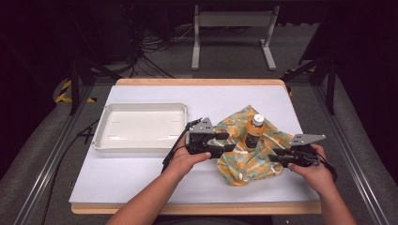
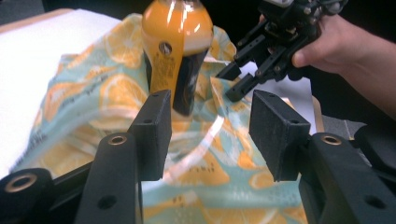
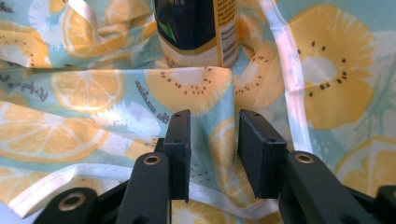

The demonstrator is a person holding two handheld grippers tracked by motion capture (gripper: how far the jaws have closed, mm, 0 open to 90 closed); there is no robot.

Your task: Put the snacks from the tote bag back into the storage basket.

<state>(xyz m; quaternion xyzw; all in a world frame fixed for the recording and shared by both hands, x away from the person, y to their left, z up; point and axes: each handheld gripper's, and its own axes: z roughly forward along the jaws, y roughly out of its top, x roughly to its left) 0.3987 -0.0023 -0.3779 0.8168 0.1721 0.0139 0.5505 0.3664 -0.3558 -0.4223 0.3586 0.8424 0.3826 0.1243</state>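
Both hand-held grippers, left [image 2: 208, 135] and right [image 3: 213, 154], gape beside orange-print teal cloth [image 1: 248, 161]; tugging it could topple upright orange juice bottle [image 1: 255, 131].

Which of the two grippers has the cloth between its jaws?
The right gripper: a raised fold of the fruit-print cloth stands between its jaws. The left gripper hangs open above the cloth, short of the bottle.

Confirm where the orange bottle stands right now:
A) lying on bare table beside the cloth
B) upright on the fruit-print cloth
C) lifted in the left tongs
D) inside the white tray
B: in the high view the orange bottle stands upright on the fruit-print cloth, apart from the white tray, and the left tongs stand open with nothing between them.
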